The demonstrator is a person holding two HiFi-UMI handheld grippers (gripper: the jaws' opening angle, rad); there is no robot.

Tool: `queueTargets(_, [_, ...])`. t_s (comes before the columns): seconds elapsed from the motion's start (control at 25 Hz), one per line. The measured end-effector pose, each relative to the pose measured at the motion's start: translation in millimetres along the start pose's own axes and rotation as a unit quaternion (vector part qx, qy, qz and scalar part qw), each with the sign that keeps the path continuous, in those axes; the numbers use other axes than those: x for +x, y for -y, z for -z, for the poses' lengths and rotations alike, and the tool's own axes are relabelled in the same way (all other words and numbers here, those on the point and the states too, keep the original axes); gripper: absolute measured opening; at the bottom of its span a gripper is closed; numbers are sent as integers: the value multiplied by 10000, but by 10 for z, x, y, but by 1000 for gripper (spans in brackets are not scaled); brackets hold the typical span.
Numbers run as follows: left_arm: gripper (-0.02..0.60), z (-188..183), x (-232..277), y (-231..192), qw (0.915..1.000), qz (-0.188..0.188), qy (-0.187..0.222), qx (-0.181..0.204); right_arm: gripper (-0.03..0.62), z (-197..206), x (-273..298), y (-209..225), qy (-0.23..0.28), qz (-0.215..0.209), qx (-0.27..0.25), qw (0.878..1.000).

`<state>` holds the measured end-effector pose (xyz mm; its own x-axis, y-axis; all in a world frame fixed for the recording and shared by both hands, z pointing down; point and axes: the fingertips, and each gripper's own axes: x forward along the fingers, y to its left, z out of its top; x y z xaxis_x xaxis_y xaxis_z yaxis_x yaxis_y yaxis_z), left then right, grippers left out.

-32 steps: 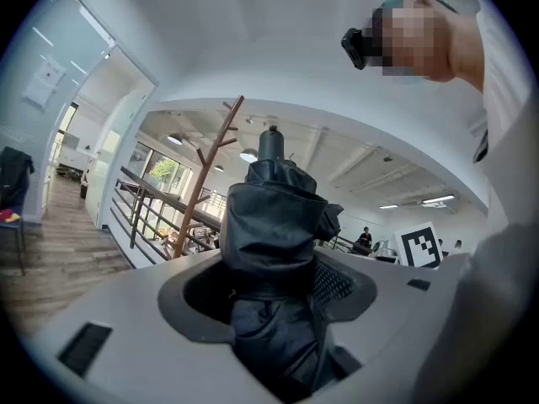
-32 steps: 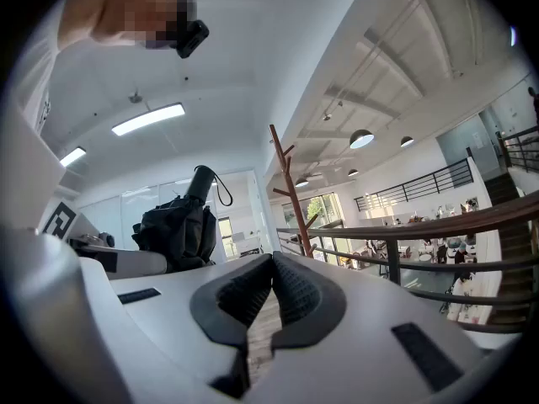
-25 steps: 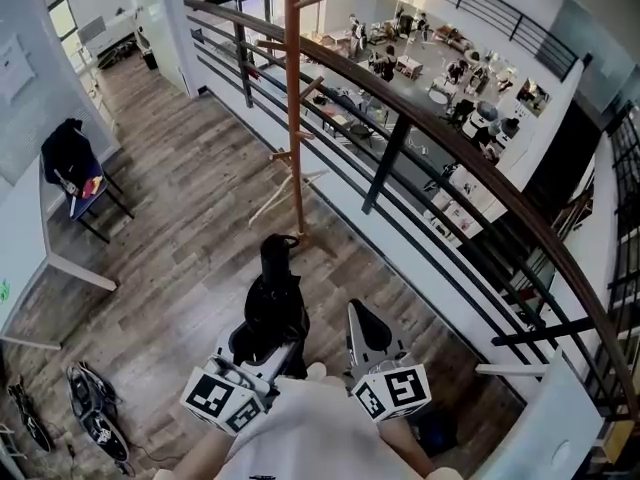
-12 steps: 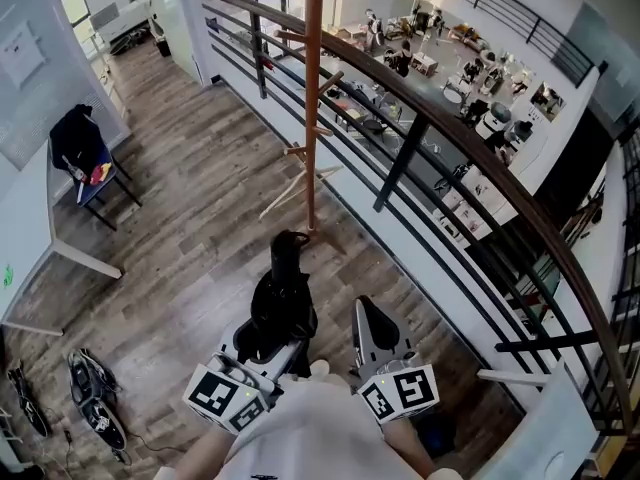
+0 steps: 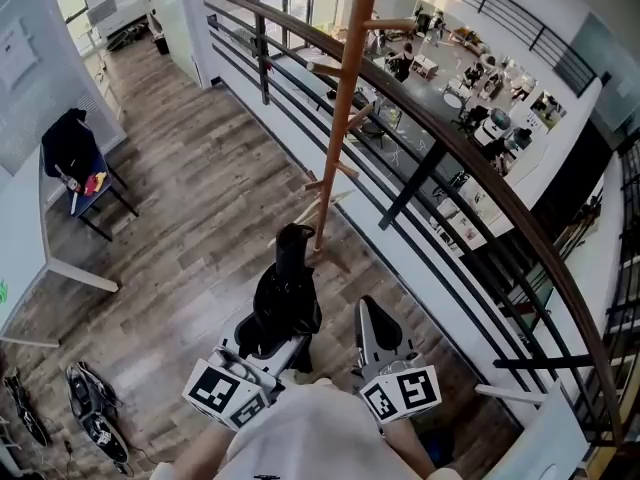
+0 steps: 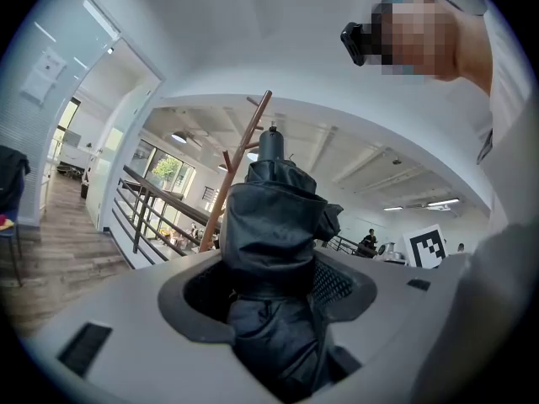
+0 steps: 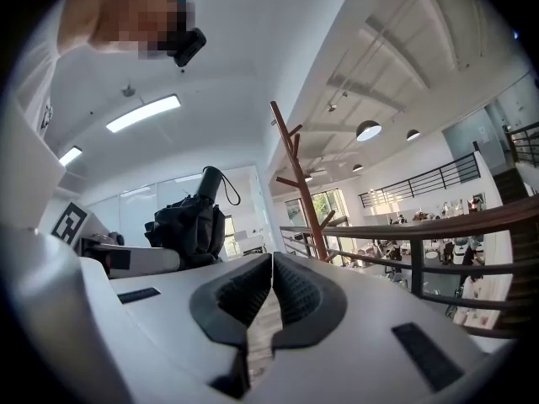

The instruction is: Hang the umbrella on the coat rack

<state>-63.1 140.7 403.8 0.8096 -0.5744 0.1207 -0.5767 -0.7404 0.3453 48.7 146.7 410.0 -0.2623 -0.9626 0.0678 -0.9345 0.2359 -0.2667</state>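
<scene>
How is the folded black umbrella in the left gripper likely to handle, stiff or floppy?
The umbrella is probably squashy outside: its fabric bulges between the left gripper's jaws. It is likely stiff lengthwise, since it sticks straight out of the grip unsupported. Its thin strap loop looks limp.

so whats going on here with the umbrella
A person holds a gripper in each hand. The left gripper is shut on a folded black umbrella. The right gripper is shut and empty beside it. The wooden coat rack stands just ahead by the railing, and the umbrella is not yet hung on it.
</scene>
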Motion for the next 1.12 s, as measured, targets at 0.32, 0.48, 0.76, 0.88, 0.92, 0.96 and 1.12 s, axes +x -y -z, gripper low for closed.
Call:
queueTargets(0.32, [268, -492, 351, -776, 9993, 360, -60, 94, 35, -286, 934, -48, 232, 282, -56, 9993])
queueTargets(0.48, [267, -627, 505, -989, 9981, 589, -123, 116, 35, -378, 1200, -29, 360, 504, 25, 9981])
queueTargets(0.76, [267, -803, 903, -1114, 9967, 784, -183, 113, 34, -549, 1506, 156, 415, 525, 28, 9978])
queueTargets(0.88, [268, -845, 1102, -1054, 9964, 815, -205, 91, 35, -670, 1555, 362, 488, 515, -40, 9975])
queueTargets(0.92, [268, -849, 1152, -1045, 9964, 810, -224, 101, 34, -689, 1574, 433, 510, 528, -31, 9973])
queueTargets(0.96, [268, -852, 1196, -1039, 9964, 801, -232, 118, 35, -705, 1595, 499, 525, 536, -17, 9972])
queueTargets(1.12, [267, -914, 1341, -1023, 9962, 825, -192, 217, 35, -796, 1682, 671, 566, 496, -61, 9971])
